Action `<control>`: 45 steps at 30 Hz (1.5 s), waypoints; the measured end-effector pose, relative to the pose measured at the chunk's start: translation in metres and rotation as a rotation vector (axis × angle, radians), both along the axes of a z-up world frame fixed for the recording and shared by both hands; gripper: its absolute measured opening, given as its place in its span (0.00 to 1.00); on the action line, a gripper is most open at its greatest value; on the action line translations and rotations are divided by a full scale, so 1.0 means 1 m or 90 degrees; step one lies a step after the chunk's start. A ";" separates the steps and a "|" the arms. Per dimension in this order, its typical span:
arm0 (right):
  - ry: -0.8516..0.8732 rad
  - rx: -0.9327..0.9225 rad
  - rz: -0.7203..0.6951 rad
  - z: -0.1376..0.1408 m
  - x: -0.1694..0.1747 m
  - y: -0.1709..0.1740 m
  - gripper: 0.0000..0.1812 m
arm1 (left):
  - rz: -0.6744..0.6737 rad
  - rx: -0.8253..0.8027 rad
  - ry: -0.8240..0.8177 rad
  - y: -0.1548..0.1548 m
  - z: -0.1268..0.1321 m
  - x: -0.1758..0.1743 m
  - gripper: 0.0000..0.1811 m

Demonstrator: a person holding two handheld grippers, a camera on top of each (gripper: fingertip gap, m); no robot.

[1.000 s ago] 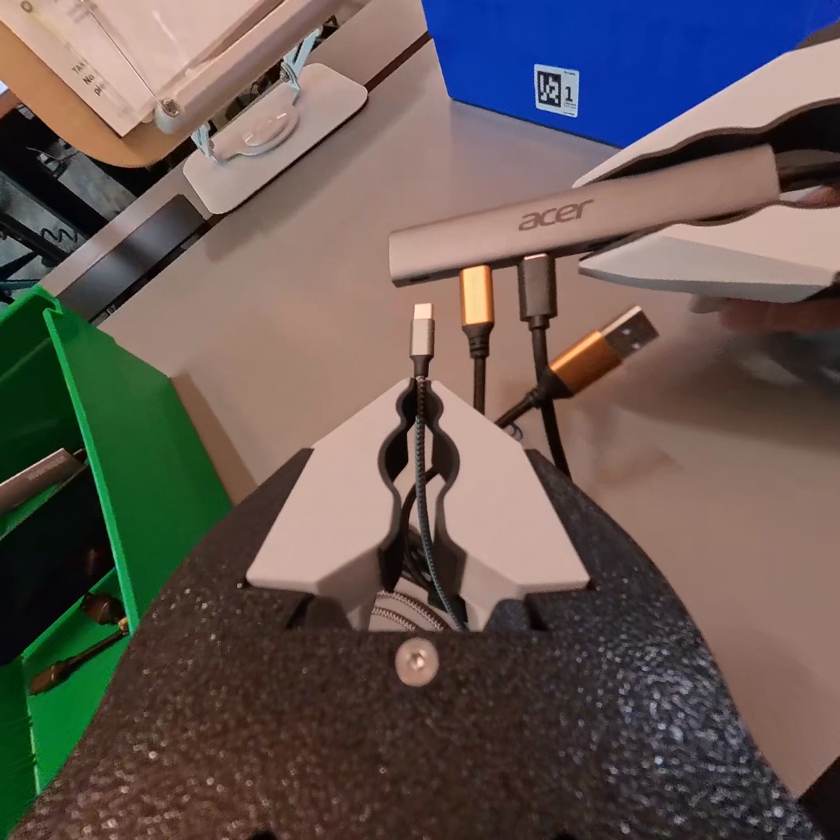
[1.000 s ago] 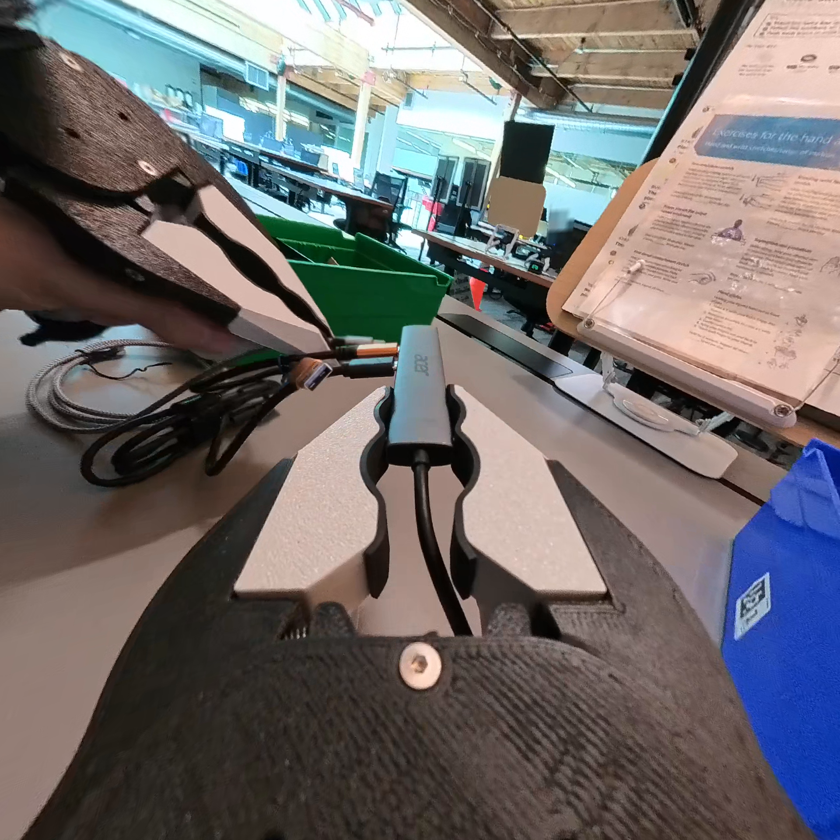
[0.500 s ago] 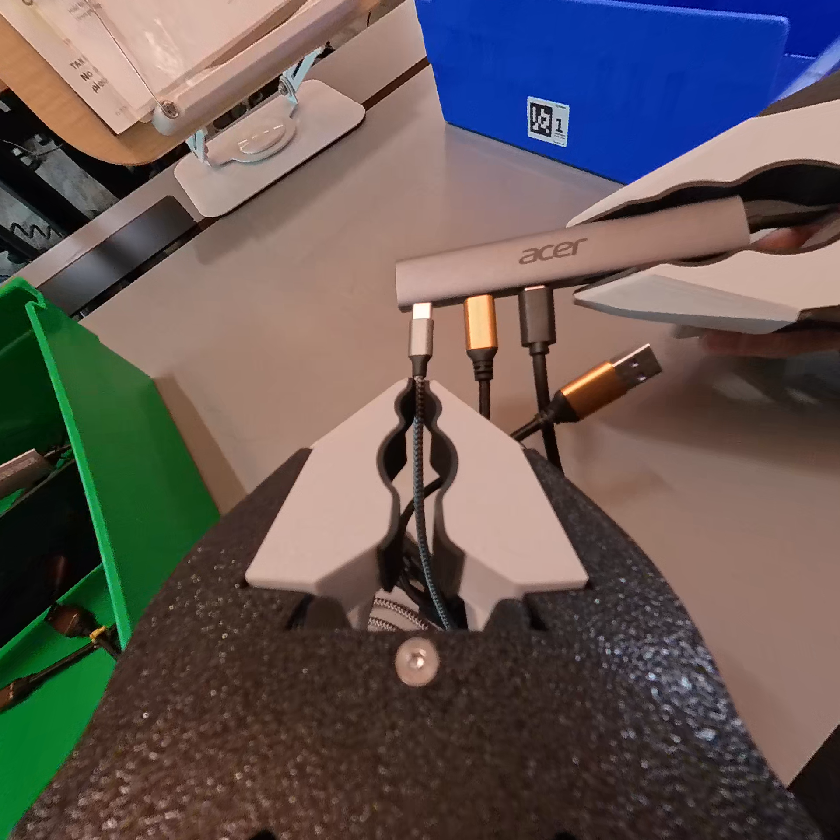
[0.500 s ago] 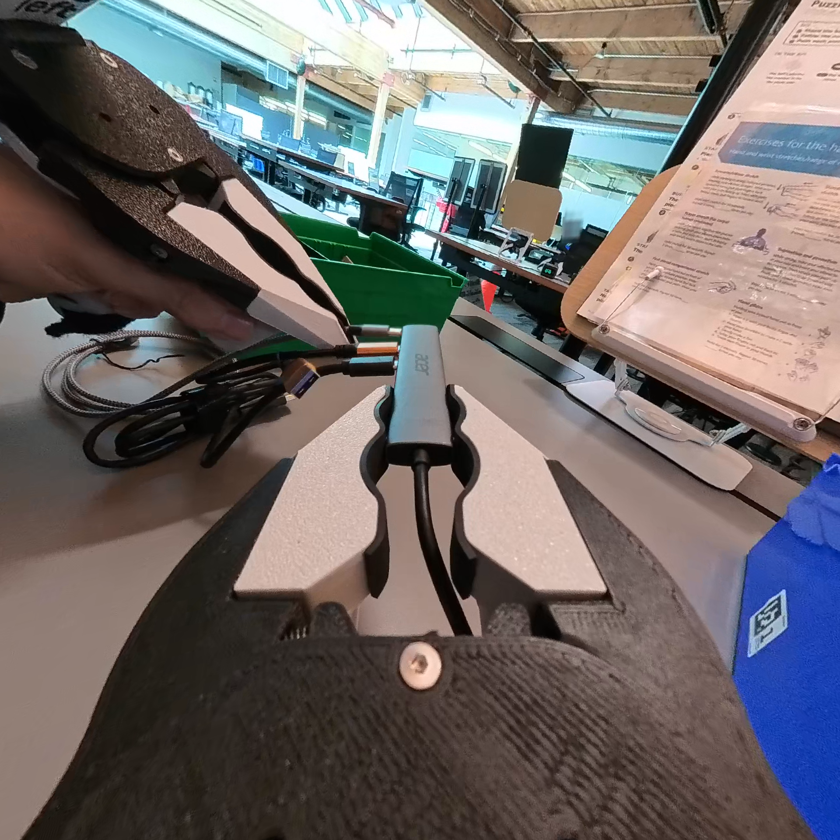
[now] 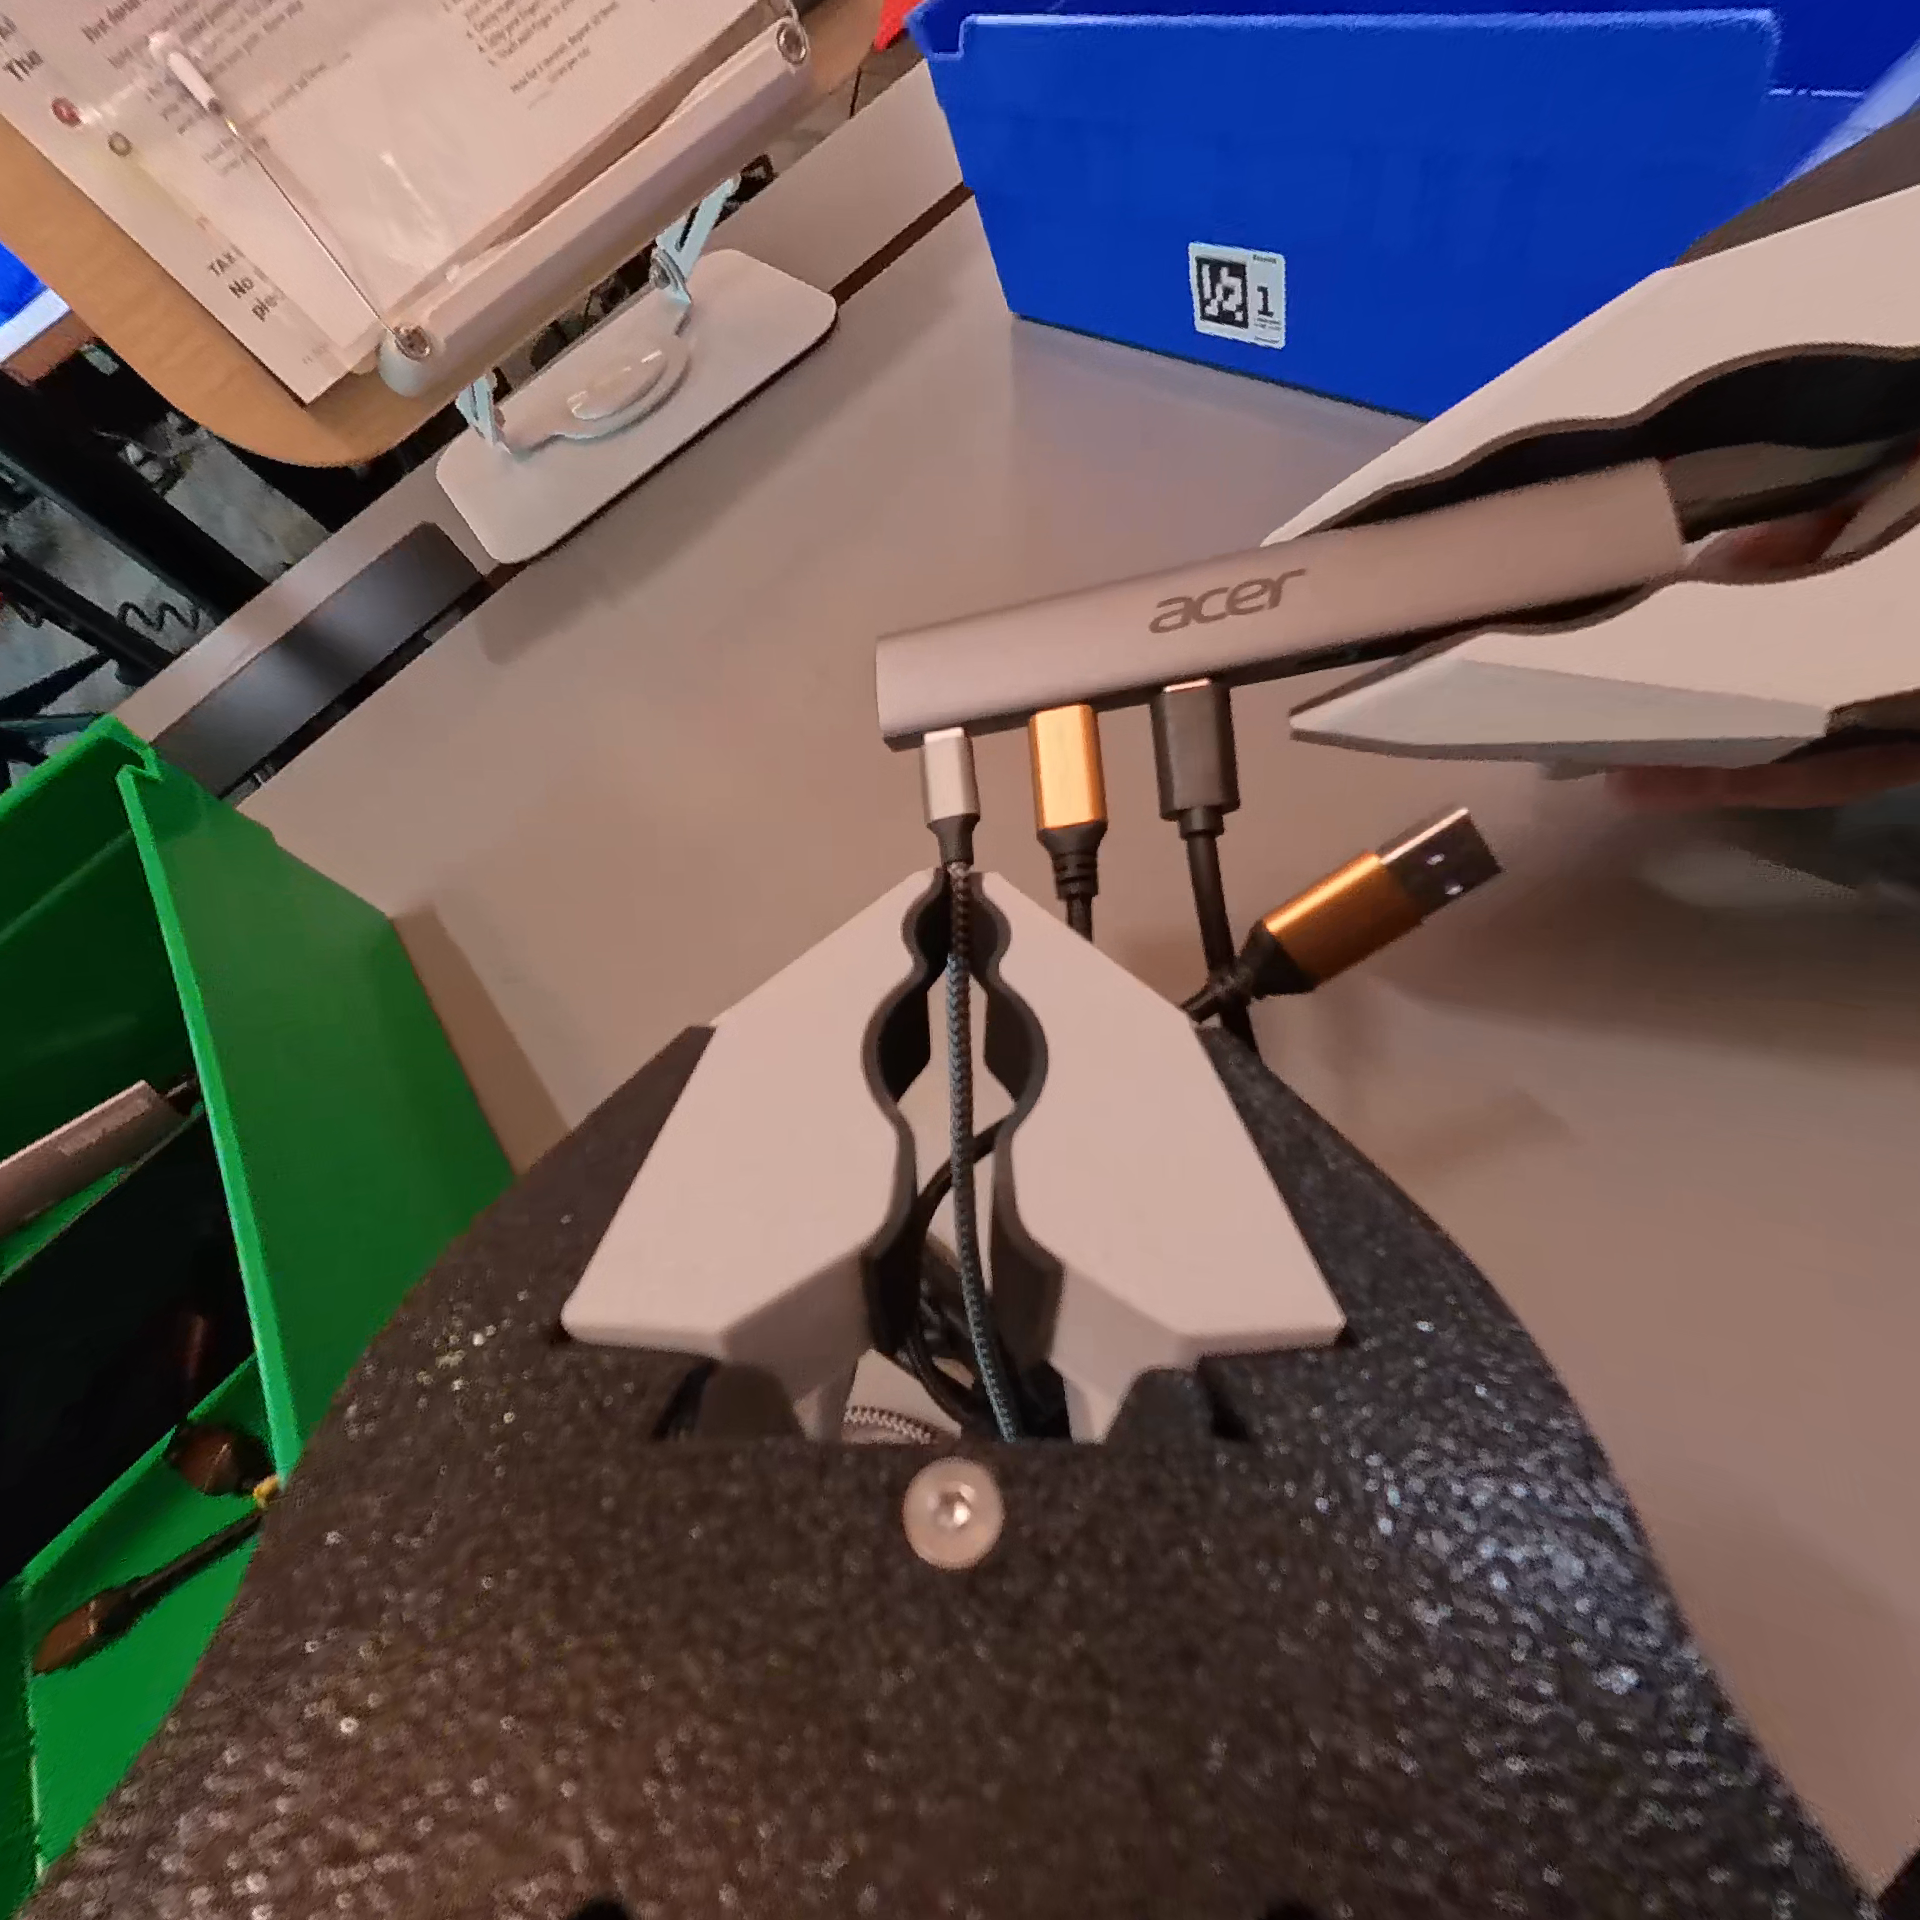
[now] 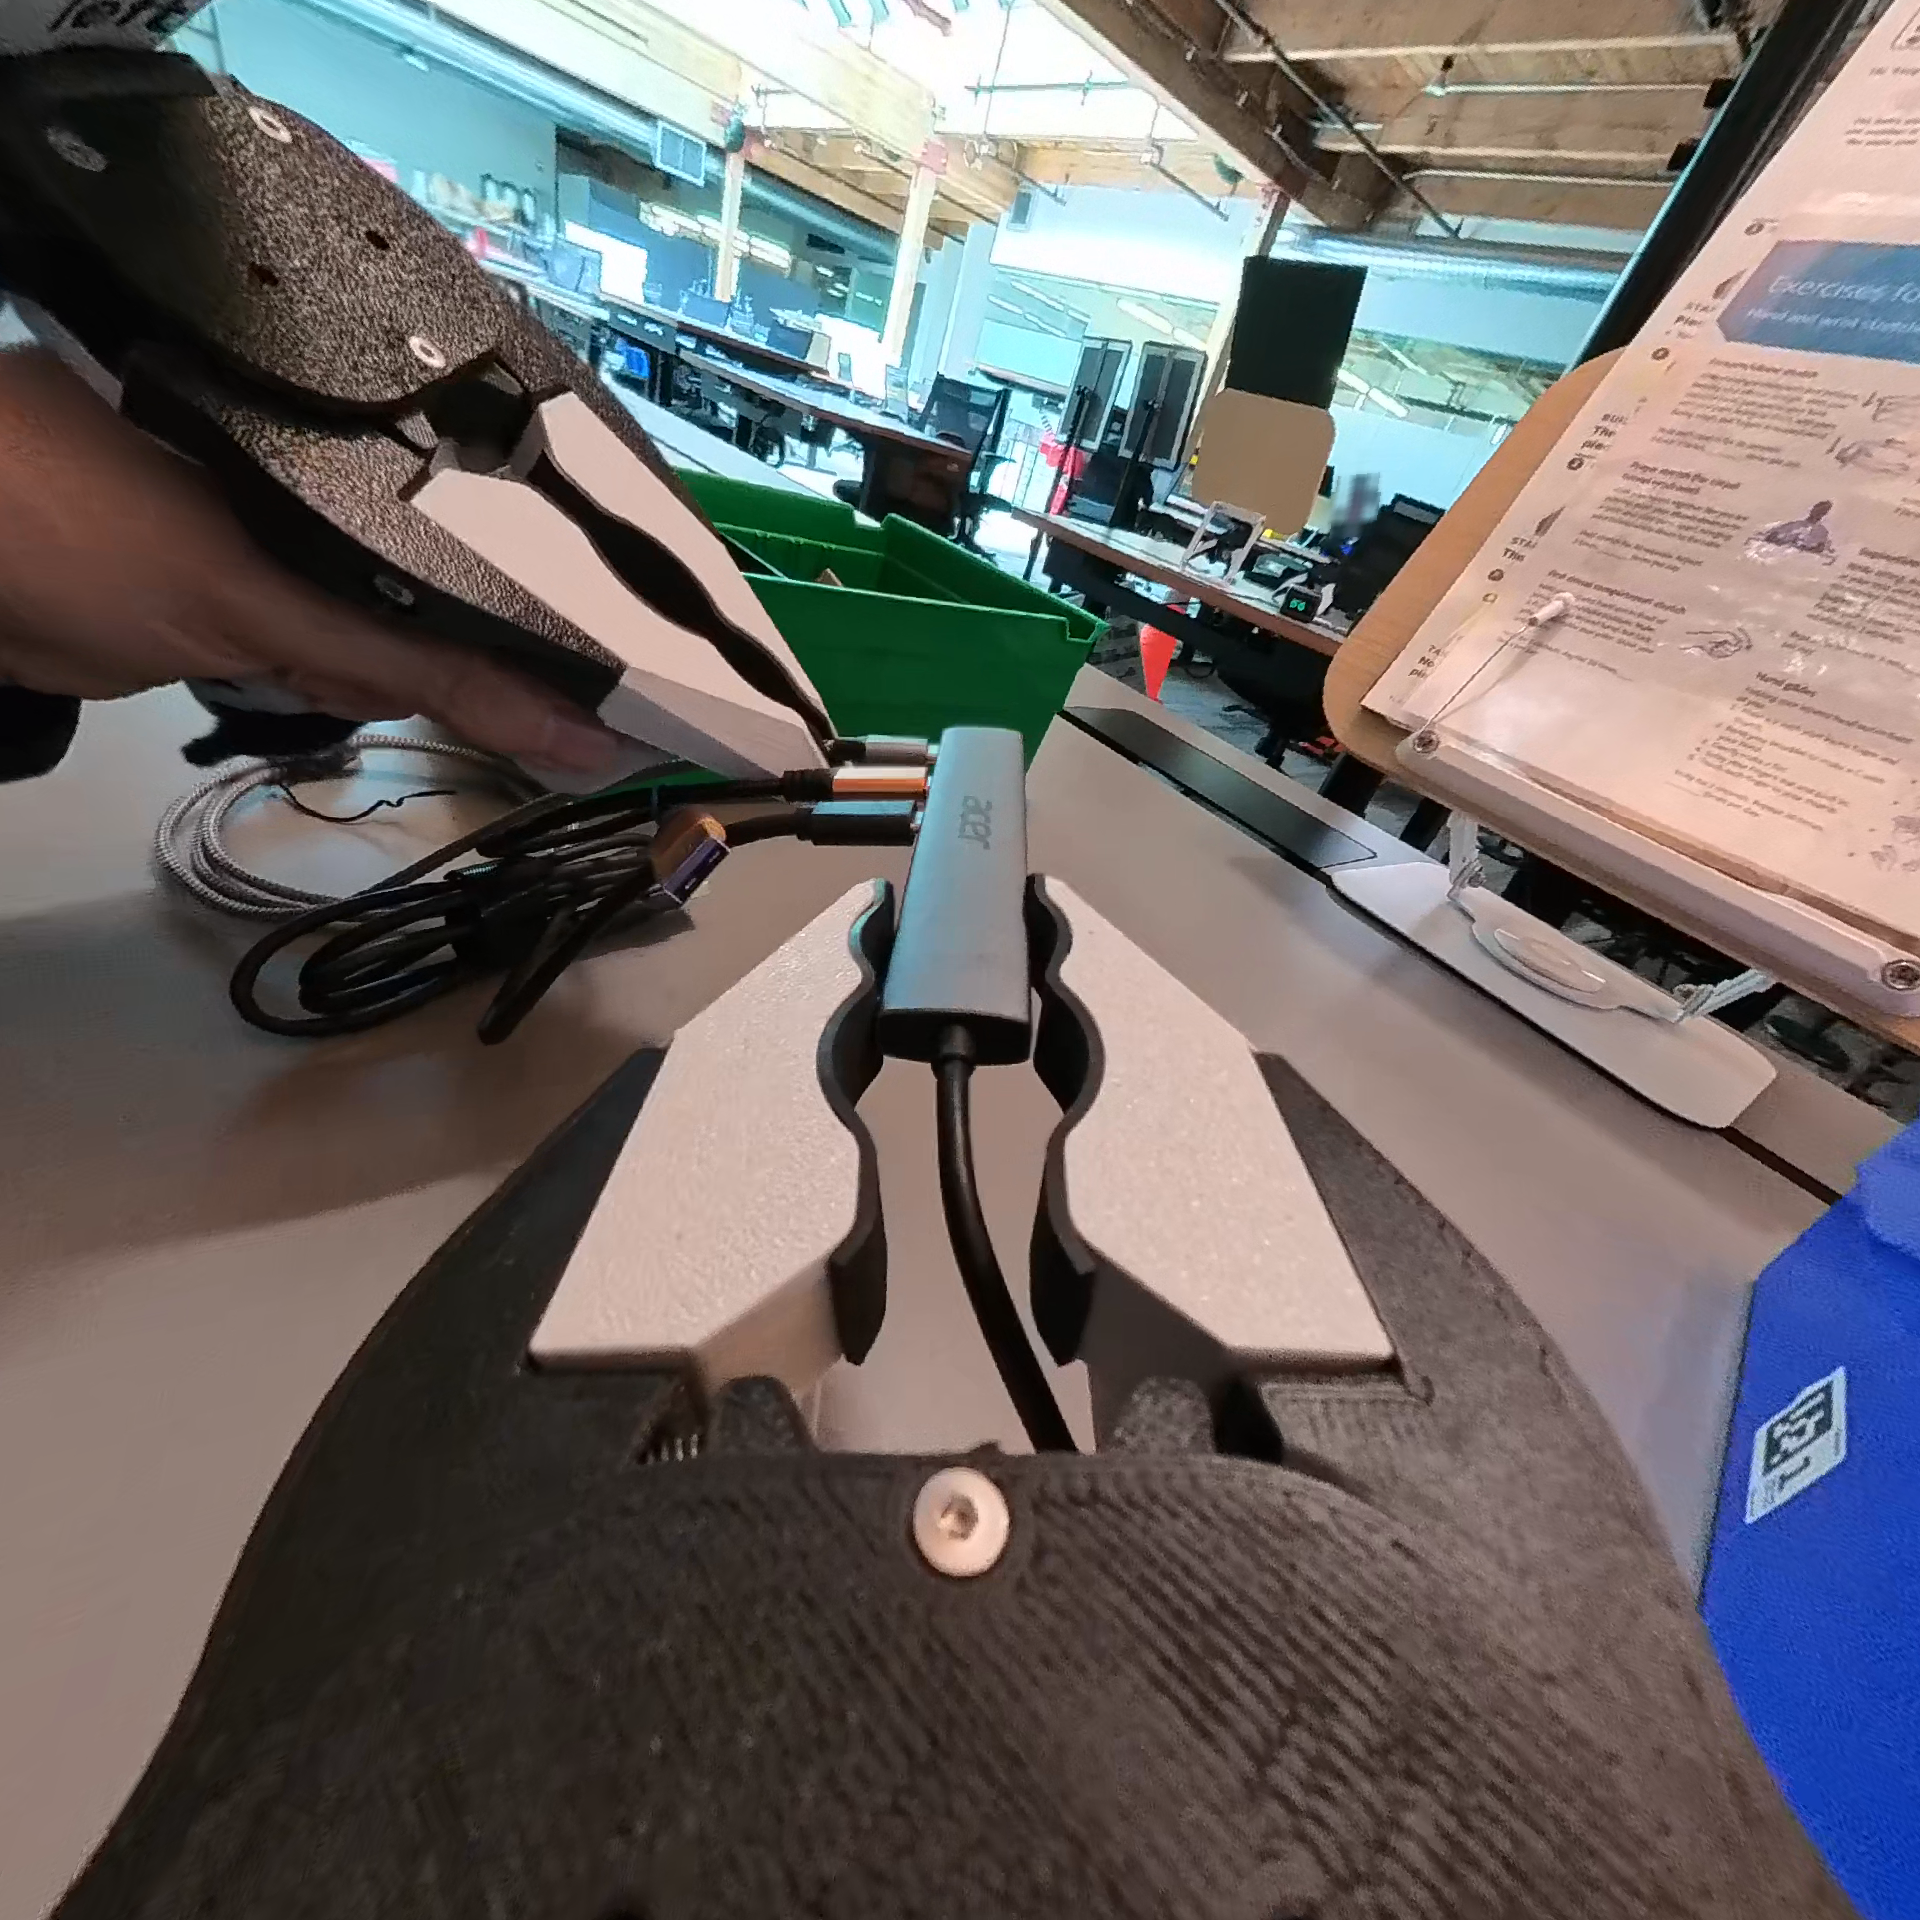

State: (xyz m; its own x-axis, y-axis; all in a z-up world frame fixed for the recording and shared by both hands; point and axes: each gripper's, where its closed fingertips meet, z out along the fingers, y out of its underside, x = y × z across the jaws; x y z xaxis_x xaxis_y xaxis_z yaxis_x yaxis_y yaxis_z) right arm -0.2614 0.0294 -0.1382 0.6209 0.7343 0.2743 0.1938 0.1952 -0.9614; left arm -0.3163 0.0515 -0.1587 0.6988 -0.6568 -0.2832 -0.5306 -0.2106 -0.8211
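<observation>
Grey table, blue bin at its far side, green bin at its left edge, white base of a document stand beside a dark inset strip, loose black cables and a coiled braided cable lying on top

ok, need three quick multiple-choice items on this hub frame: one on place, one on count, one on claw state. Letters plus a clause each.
1. Where is the loose gold plug?
A. in the green bin
B. beside the cables, below the hub
C. on the blue bin

2. How many plugs meet the grey hub?
A. one
B. three
C. five

3. What is the right claw doing?
A. open and holding nothing
B. shut on a braided cable
C. shut on the hub

Key: 1 B, its metal end sticks out free, right of the black plug. 2 B, silver plug, gold plug and black sit in a row. 3 C, both fingers press the hub's sides; the left claw pinches the braided cable.
</observation>
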 end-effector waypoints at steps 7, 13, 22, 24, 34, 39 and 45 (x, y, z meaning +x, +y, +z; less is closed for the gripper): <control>-0.013 0.027 0.008 0.002 -0.001 -0.004 0.14 | -0.021 0.017 -0.007 0.001 0.002 0.000 0.00; -0.008 0.045 0.003 0.006 0.001 -0.004 0.14 | -0.049 0.034 -0.022 0.002 0.005 0.004 0.00; 0.004 0.163 -0.024 0.033 0.004 -0.010 0.12 | -0.032 0.048 -0.154 -0.015 0.080 -0.047 0.28; 0.031 0.165 -0.030 0.055 0.007 -0.010 0.12 | 0.012 0.072 -0.170 -0.016 0.096 -0.077 0.29; -0.011 0.290 -0.226 0.247 0.078 0.002 0.12 | 0.065 0.051 -0.176 -0.010 0.089 -0.121 0.27; -0.038 0.354 -0.376 0.338 0.144 0.015 0.12 | 0.049 0.043 -0.149 -0.008 0.080 -0.112 0.27; -0.169 0.359 -0.499 0.391 0.201 0.051 0.12 | 0.040 0.021 -0.144 -0.004 0.068 -0.106 0.27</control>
